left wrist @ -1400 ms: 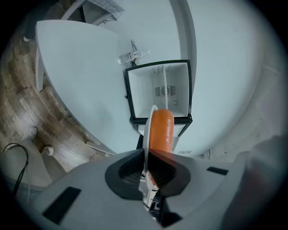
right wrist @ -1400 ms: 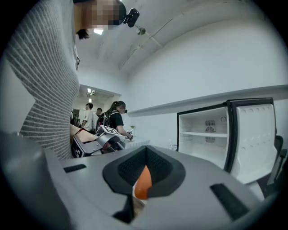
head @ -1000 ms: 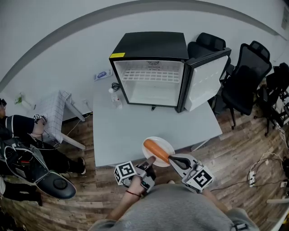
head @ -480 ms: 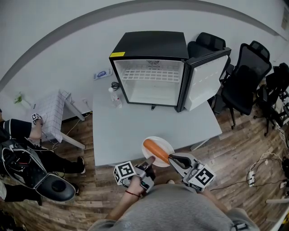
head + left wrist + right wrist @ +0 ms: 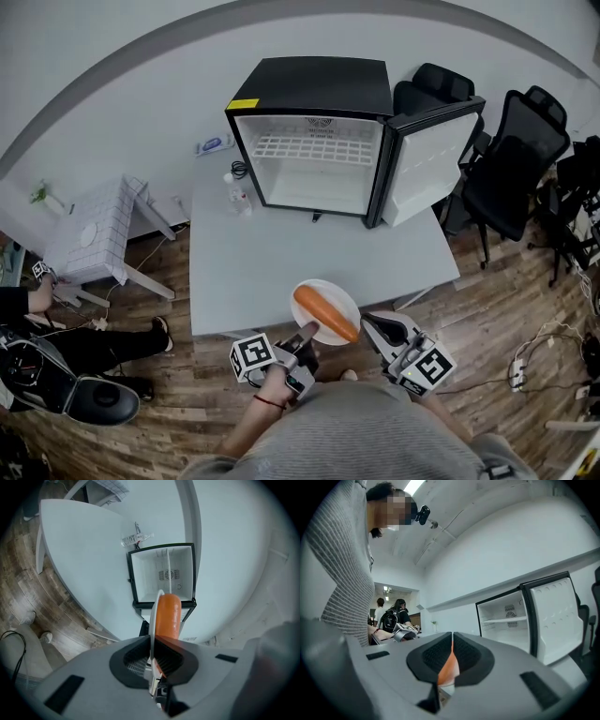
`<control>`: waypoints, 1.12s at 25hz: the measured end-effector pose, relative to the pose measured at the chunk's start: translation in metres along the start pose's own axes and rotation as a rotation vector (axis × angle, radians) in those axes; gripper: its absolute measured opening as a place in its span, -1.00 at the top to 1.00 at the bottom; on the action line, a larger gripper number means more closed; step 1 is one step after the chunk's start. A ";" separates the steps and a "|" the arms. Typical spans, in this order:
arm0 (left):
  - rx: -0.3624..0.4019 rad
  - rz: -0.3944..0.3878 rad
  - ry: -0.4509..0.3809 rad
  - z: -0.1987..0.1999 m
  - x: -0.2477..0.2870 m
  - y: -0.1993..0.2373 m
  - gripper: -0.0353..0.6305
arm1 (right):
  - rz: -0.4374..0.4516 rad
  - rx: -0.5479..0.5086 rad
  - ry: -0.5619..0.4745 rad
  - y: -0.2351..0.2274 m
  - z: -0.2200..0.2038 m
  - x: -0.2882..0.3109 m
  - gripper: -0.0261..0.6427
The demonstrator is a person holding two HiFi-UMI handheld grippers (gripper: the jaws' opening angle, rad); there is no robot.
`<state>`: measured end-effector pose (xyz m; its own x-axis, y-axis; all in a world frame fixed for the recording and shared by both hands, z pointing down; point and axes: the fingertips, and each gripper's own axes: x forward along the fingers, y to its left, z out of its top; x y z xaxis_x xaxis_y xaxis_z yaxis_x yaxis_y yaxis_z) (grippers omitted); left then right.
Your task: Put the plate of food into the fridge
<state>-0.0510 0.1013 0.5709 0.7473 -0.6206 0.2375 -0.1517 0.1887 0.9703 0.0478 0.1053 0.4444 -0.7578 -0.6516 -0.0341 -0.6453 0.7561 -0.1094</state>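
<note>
The left hand-held gripper [image 5: 306, 335] pinches the near rim of the white plate [image 5: 335, 292] at the surface's [image 5: 272, 262] near edge, lower centre. The carrot [image 5: 324, 314] lies diagonally across the plate. The open mini fridge [image 5: 314, 86] stands straight ahead, upper centre. The right hand-held gripper [image 5: 372, 324], pressed together and empty, sits just right of the plate.

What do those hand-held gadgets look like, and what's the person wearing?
The left gripper and right gripper are grey, with black ribbed pads and a black-and-white marker cube each. The person wears a grey ribbed sweater and red wristband.
</note>
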 end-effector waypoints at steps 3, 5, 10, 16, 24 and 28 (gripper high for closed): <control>-0.022 -0.017 -0.018 -0.004 0.007 -0.001 0.81 | 0.010 0.006 -0.002 -0.008 0.000 -0.008 0.88; -0.030 -0.027 -0.033 -0.003 0.012 -0.002 0.81 | 0.022 0.007 -0.003 -0.012 0.001 -0.010 0.88; -0.022 -0.039 -0.053 0.011 0.021 -0.008 0.81 | 0.034 0.008 0.005 -0.017 -0.002 -0.004 0.88; -0.037 -0.059 -0.048 0.045 0.030 -0.018 0.81 | 0.031 0.000 0.003 -0.035 0.000 0.033 0.88; 0.001 -0.059 0.011 0.099 0.046 -0.036 0.81 | -0.012 -0.005 -0.028 -0.067 0.015 0.097 0.88; 0.010 -0.076 0.043 0.119 0.058 -0.046 0.81 | -0.038 -0.017 -0.031 -0.078 0.017 0.115 0.88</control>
<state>-0.0776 -0.0340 0.5451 0.7838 -0.5998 0.1608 -0.0996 0.1341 0.9859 0.0126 -0.0297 0.4322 -0.7292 -0.6815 -0.0611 -0.6755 0.7313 -0.0945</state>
